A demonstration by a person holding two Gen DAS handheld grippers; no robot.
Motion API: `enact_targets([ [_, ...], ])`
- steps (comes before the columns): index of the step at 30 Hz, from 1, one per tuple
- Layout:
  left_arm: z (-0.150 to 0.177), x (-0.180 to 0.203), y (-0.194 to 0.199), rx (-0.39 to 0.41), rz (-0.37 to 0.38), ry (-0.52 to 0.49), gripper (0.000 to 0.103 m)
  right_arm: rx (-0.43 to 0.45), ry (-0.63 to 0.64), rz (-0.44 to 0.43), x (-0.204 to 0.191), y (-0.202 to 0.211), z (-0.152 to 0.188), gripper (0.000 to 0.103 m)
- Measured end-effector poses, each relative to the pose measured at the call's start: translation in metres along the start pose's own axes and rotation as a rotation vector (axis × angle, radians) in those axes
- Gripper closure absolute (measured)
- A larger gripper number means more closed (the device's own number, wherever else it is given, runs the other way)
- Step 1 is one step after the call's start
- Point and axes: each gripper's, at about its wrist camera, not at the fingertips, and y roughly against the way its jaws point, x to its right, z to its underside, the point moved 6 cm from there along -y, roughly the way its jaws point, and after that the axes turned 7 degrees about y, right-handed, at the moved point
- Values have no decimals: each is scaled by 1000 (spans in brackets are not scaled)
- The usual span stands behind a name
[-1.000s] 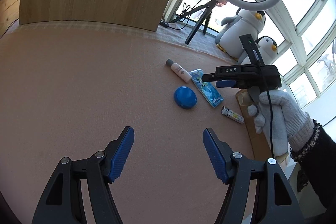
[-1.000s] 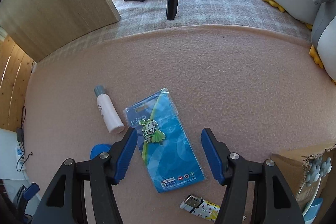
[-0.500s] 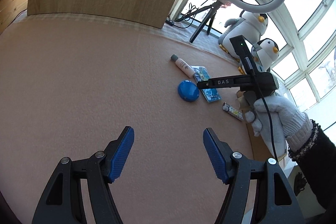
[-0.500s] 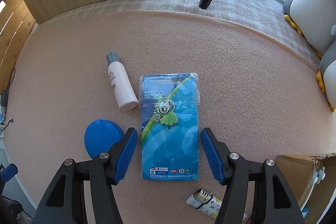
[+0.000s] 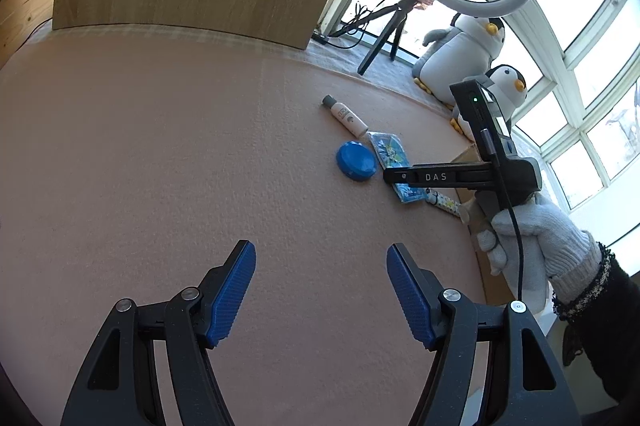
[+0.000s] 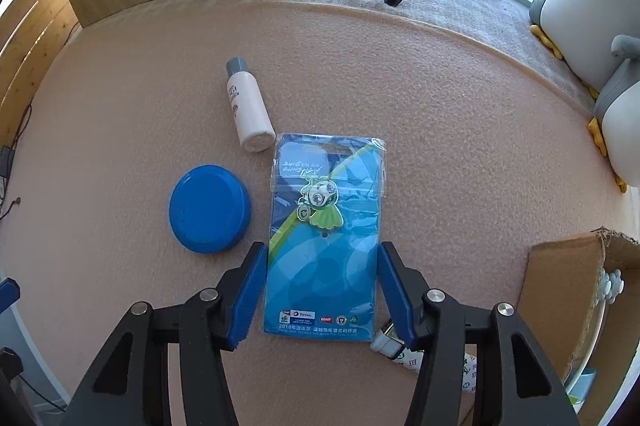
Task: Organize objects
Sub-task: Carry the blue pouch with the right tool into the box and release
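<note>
Down at 6 o'clock on the pink mat [image 6: 440, 106], the right hand-held gripper [image 6: 320, 290] straddles the blue card packet [image 6: 326, 238], jaws wide open. Flat, slick plastic could easily slide away instead of lifting. Left hand-held gripper [image 5: 320, 290] idles open.

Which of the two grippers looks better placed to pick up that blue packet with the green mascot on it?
The right gripper, probably. It is open, and its fingers straddle the near end of the blue packet. The left gripper, also open, hangs over bare pink mat, well short of the packet.
</note>
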Motion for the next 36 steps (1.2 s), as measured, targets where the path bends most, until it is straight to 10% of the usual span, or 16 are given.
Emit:
enact_targets([
  [19, 20, 40, -29, -81, 79, -87, 31, 248, -181, 16, 48, 130, 82, 52],
  [36, 29, 50, -40, -119, 84, -135, 31, 229, -419, 91, 132, 126, 144, 49],
])
